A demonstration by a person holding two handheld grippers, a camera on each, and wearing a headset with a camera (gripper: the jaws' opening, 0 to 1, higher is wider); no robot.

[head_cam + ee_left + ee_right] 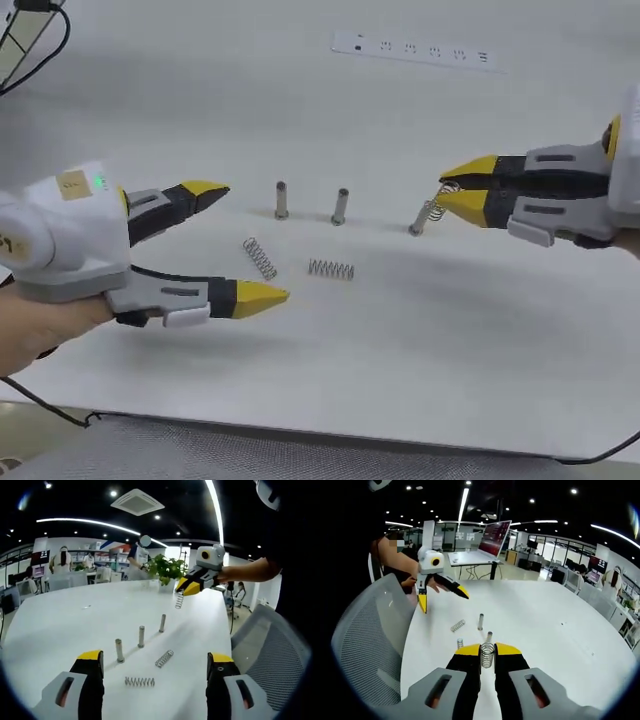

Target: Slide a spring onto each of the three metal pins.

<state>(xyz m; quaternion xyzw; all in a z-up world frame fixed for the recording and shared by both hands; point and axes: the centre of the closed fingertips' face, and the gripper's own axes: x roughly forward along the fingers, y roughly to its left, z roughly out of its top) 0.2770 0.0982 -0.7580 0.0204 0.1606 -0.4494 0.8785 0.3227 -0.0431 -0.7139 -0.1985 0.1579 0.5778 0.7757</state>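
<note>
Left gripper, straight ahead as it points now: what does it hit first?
Likely the nearer loose spring, lying in line between its open fingers; its height above the table is unclear.

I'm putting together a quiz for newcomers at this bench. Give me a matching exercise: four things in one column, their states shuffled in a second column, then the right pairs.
Things
1. left gripper
2. right gripper
3. pins
4. loose springs

States
A. lying flat on the table
B. shut on a spring
C. standing in a row
D. open, holding nothing

Pairs: 1-D, 2-B, 3-C, 4-A
</note>
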